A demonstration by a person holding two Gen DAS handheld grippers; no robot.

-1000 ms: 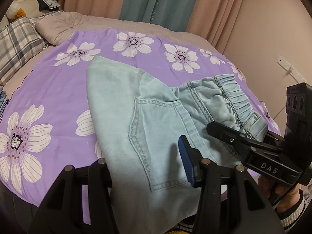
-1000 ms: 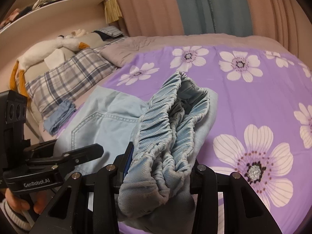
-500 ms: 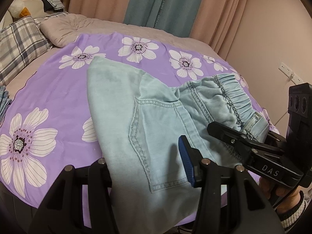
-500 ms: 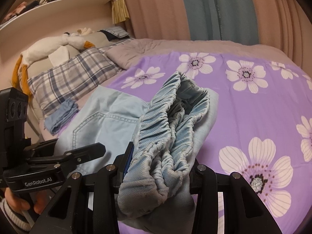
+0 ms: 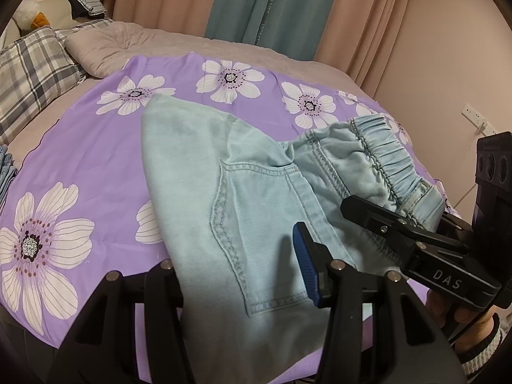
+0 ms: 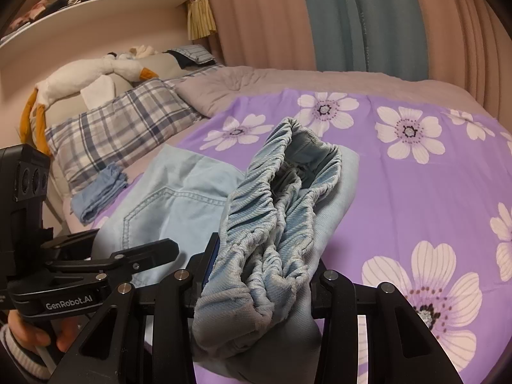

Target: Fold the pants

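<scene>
Light blue denim pants (image 5: 198,166) lie on the purple flowered bedspread (image 5: 80,160), back pocket up, with the lower part hanging over the near bed edge. My right gripper (image 6: 265,265) is shut on the bunched elastic waistband (image 6: 268,211), which fills the gap between its fingers and stands lifted off the bed. The left wrist view shows that gripper (image 5: 361,211) at the right, clamped on the waistband (image 5: 393,160). My left gripper (image 5: 243,236) is open over the pocket area; cloth covers its left fingertip, and the blue pad (image 5: 304,262) on the right finger is bare.
A plaid pillow (image 6: 121,121) and a goose plush (image 6: 80,76) lie at the head of the bed. A small folded blue cloth (image 6: 99,192) sits beside the pillow. Curtains (image 5: 272,9) hang behind the bed, and a wall socket (image 5: 476,118) is at the right.
Both views have drifted only slightly. The pants, the right gripper's hold on the waistband and the left gripper's open jaws look the same.
</scene>
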